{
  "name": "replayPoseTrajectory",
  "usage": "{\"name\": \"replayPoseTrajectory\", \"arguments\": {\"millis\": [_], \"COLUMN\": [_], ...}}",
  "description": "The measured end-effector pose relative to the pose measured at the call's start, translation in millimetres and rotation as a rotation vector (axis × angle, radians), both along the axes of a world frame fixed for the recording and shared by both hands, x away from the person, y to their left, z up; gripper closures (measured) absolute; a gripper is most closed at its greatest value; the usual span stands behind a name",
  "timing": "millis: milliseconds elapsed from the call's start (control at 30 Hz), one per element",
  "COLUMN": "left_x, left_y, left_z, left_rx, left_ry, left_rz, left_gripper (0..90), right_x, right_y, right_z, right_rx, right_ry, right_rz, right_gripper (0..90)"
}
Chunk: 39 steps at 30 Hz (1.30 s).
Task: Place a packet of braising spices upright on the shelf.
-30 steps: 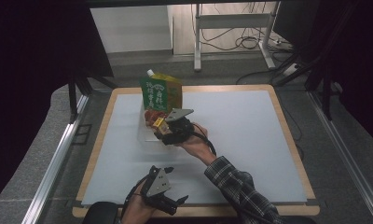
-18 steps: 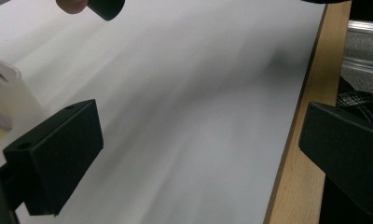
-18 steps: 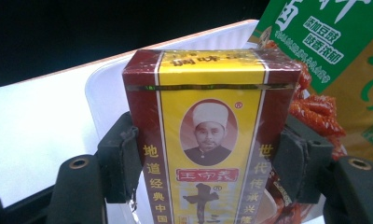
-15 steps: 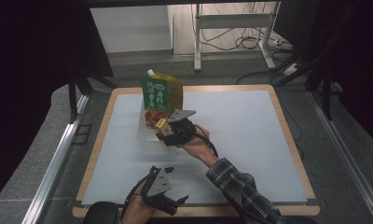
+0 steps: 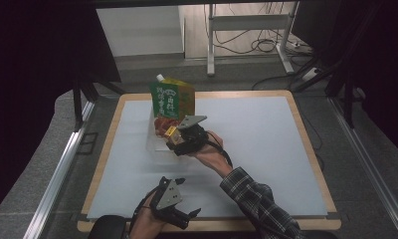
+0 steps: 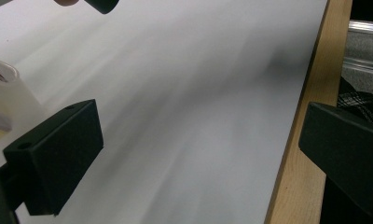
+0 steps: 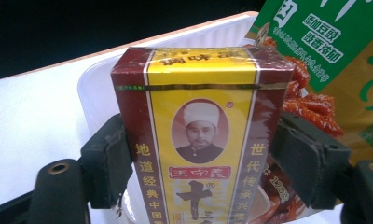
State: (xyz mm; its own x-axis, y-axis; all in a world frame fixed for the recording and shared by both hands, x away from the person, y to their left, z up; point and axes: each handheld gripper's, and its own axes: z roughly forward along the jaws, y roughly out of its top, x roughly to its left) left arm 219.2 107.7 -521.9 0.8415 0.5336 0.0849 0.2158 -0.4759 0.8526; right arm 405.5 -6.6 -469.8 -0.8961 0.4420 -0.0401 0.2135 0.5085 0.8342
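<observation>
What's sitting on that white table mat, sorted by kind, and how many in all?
Spice box, between the right gripper's jaws: 1
Green spouted pouch: 1
Red snack packet: 1
Clear plastic tray: 1
Total: 4

My worktop point(image 5: 266, 149) sits evenly lit under dark surroundings. Soft shadows streak it in my left tool's view, which is blurred; the box point(image 7: 201, 135) shines sharp and glossy.
</observation>
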Motion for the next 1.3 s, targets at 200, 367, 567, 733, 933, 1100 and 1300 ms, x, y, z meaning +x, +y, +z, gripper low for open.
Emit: {"name": "replayPoseTrajectory", "arguments": {"millis": [200,367,567,733,933,1100,1300], "left_x": [0.2,0.2,0.1,0.3,0.4,0.4,0.6], "left_y": [0.4,-0.1,-0.2,0.4,0.5,0.4,0.3], "left_z": [0.1,-0.2,-0.1,0.0,-0.1,-0.1,-0.3], "left_rx": [-0.004,-0.002,-0.004,-0.009,-0.012,-0.011,-0.012], "left_ry": [0.001,0.001,0.0,0.004,0.005,0.004,0.005], "left_rz": [0.001,0.002,0.002,0.004,0.006,0.003,0.003], "left_gripper": [0.0,0.0,0.0,0.0,0.0,0.0,0.0], "right_x": [1.5,-0.5,-3.0,-4.7,-7.6,-9.8,-11.6], "right_y": [-2.1,-4.9,-8.9,-12.7,-18.2,-24.3,-34.2], "right_z": [3.4,10.6,15.1,17.0,20.9,23.1,24.6], "right_rx": [0.008,0.024,0.024,0.024,0.026,0.023,0.019], "right_ry": [0.0,-0.006,-0.007,-0.006,-0.014,-0.012,-0.005], "right_rz": [0.003,0.015,0.019,0.025,0.028,0.025,0.018], "right_gripper": [19.0,16.9,15.0,13.4,12.0,10.9,10.2]}}
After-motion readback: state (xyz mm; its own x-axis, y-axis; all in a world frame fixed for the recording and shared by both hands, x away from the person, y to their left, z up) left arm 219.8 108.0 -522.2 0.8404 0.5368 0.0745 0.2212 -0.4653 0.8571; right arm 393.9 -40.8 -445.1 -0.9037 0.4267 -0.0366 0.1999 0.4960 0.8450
